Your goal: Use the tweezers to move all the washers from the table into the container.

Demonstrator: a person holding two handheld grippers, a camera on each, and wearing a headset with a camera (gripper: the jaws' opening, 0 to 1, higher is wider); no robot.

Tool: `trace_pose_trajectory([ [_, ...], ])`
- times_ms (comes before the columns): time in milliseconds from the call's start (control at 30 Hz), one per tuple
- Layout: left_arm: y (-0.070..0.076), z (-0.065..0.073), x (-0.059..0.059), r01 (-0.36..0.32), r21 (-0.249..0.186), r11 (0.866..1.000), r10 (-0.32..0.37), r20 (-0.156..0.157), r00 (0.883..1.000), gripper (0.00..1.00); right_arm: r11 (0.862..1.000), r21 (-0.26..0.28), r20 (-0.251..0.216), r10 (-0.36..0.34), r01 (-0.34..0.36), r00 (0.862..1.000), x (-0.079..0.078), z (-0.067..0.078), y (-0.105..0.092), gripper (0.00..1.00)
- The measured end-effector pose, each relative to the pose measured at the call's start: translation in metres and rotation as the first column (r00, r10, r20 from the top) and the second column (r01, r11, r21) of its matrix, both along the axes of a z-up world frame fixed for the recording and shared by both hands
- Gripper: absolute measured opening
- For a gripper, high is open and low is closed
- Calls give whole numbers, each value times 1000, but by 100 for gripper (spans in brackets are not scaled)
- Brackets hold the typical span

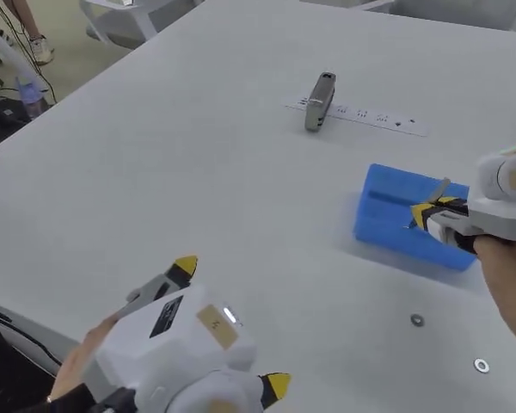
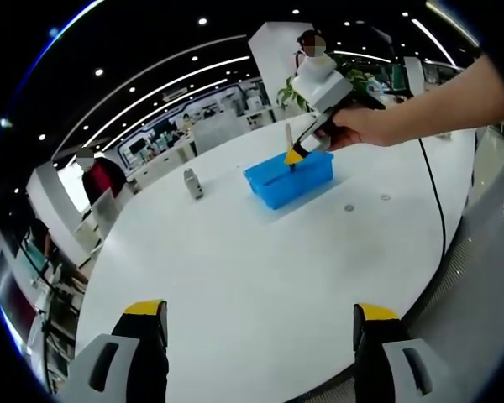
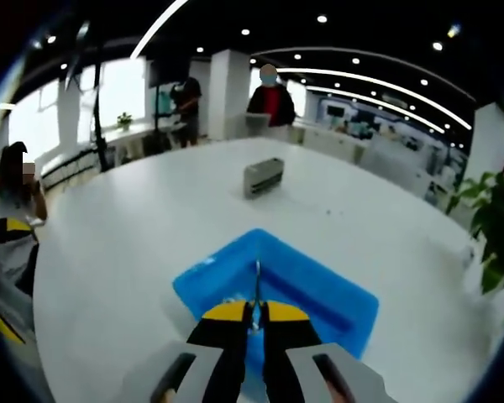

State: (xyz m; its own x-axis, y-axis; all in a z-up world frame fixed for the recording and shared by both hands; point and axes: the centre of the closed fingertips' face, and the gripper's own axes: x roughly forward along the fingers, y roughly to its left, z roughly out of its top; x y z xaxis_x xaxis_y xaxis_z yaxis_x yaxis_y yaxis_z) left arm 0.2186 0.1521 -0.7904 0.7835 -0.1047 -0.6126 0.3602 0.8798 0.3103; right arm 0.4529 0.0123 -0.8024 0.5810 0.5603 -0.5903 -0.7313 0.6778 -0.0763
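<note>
A blue container (image 1: 396, 225) sits on the white table at the right. My right gripper (image 1: 423, 216) is shut on thin metal tweezers (image 3: 257, 284), whose tips point down over the container (image 3: 319, 294). Whether a washer is between the tips is too small to tell. Two washers (image 1: 417, 320) (image 1: 481, 366) lie on the table in front of the container; the left gripper view shows them as washers (image 2: 349, 207) (image 2: 385, 198) near the container (image 2: 290, 178). My left gripper (image 1: 230, 325) hovers at the near edge, open and holding nothing, its jaws far apart (image 2: 259, 315).
A grey block-shaped device (image 1: 320, 101) stands on a white printed strip (image 1: 370, 114) at the back of the table. A table edge runs along the near left. Other people stand and sit at the room's far side.
</note>
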Motion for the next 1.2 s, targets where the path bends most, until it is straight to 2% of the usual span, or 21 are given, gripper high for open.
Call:
trace_pose_trajectory([
  [100, 0, -1, 0, 1, 4, 1000, -1, -5, 1000, 93, 1000, 3, -11, -6, 6, 1000, 4, -6, -1, 2],
  [367, 0, -2, -1, 0, 8, 1000, 0, -12, 1000, 93, 1000, -9, -27, -5, 4, 1000, 3, -13, -1, 2],
  [567, 1, -3, -1, -1, 10, 1000, 1, -16, 1000, 93, 1000, -8, -16, -6, 6, 1000, 5, -12, -2, 3],
  [667, 1, -3, -1, 0, 10, 1000, 0, -17, 1000, 93, 1000, 16, -22, -13, 13, 1000, 4, -9, -3, 4],
  [767, 0, -3, -2, 3, 12, 1000, -3, -19, 1000, 93, 999, 33, -11, -26, 26, 1000, 4, 0, -6, 4],
  [867, 0, -3, -2, 2, 11, 1000, -2, -17, 1000, 93, 995, 85, -2, -47, 47, 999, 3, 19, -8, 4],
  [933, 0, -2, -1, 3, 6, 1000, -3, -14, 1000, 94, 994, 96, 2, -53, 52, 999, 3, 24, -10, 4],
  [1100, -5, 6, 1, 10, -47, 999, -9, 22, 1000, 97, 992, 117, 36, -52, 47, 998, -11, 49, -16, 4],
  [1200, -3, 8, 2, 0, -46, 999, 1, 35, 999, 97, 991, 126, 47, -52, 46, 998, -21, 59, -19, 4],
])
